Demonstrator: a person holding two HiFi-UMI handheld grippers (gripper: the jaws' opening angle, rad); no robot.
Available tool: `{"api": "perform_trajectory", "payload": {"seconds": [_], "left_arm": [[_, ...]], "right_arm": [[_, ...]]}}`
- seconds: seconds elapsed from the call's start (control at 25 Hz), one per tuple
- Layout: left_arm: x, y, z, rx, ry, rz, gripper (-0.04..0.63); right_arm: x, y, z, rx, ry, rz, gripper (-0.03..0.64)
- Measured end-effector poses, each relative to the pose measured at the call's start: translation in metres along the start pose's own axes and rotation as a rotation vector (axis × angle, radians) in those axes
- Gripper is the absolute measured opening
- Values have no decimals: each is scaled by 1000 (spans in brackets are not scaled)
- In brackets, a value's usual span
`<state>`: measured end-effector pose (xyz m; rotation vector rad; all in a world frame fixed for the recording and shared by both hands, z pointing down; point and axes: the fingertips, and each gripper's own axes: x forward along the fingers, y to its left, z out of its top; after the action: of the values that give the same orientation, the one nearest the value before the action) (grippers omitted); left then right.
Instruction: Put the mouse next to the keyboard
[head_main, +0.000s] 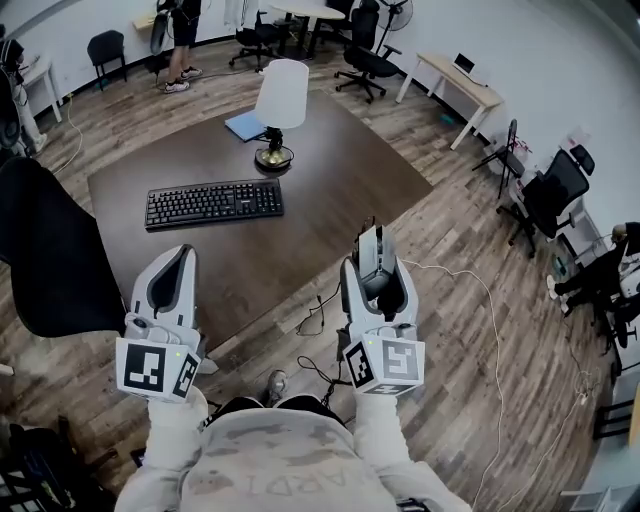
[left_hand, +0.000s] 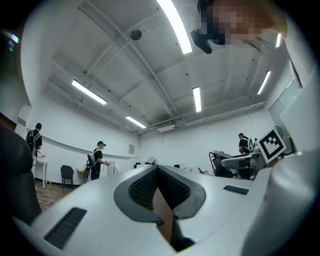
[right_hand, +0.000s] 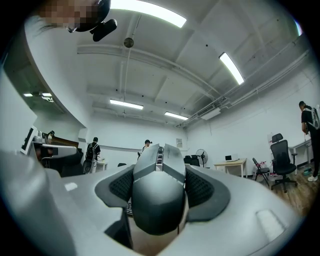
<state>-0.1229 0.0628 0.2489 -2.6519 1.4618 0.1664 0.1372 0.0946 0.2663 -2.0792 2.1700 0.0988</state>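
In the head view, the keyboard (head_main: 214, 204) lies on the dark table (head_main: 330, 190). A lamp (head_main: 279, 100) stands just behind the keyboard's right end, and a blue notebook (head_main: 245, 126) lies beyond the lamp. The right gripper (head_main: 375, 272) hovers to the right of the keyboard, nearer the person and well apart from it, with the mouse (head_main: 370, 248) above floor cables (head_main: 318, 318). The left gripper (head_main: 180, 258) hangs on the near side of the keyboard. In the left gripper view, the jaws are pressed together with nothing between them. In the right gripper view, the jaws clamp the grey mouse by its sides.
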Motion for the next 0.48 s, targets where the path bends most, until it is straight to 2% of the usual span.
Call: {"api": "perform_trajectory", "payload": {"seconds": [0.48], "left_arm": [[83, -4, -18, 5, 0, 71, 6]], "right_arm": [[80, -55, -24, 17, 24, 68, 305]]}}
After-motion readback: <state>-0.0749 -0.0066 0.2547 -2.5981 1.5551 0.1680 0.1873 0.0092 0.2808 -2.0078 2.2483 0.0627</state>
